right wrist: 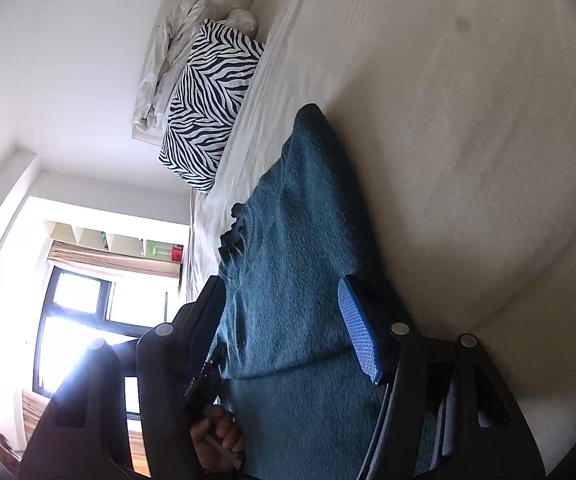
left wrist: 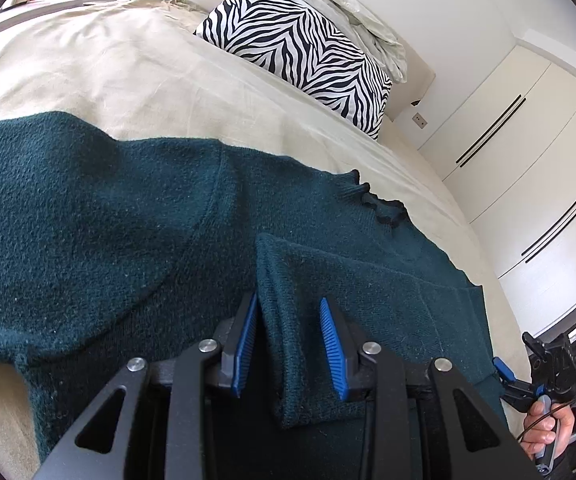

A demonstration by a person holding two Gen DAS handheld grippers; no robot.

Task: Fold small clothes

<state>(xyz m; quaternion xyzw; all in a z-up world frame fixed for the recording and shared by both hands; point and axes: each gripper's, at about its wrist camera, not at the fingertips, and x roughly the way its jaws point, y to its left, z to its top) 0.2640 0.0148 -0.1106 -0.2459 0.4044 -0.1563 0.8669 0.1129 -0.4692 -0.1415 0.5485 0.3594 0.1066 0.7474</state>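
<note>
A bed [left wrist: 136, 64] with a cream cover fills both views, and a dark green sweater [left wrist: 88, 216] lies spread flat across its near part. At the far end a zebra pillow [left wrist: 299, 52] leans on the headboard with crumpled pale bedding [left wrist: 351, 8] behind it. White wardrobe doors [left wrist: 527, 152] stand to the right in the left wrist view; a bright window [right wrist: 88, 320] with a shelf above shows in the right wrist view. The left gripper [left wrist: 289, 340] is open, its blue pads on either side of a folded strip of the sweater without pinching it. The right gripper [right wrist: 284, 328] is also spread wide, with sweater fabric between its fingers; whether either pad touches the knit is hard to tell. Glare from the window washes out its left finger. The sweater's near edge is hidden behind the gripper bodies in both views, and a hand [left wrist: 547, 428] at the right edge is cut off.
</note>
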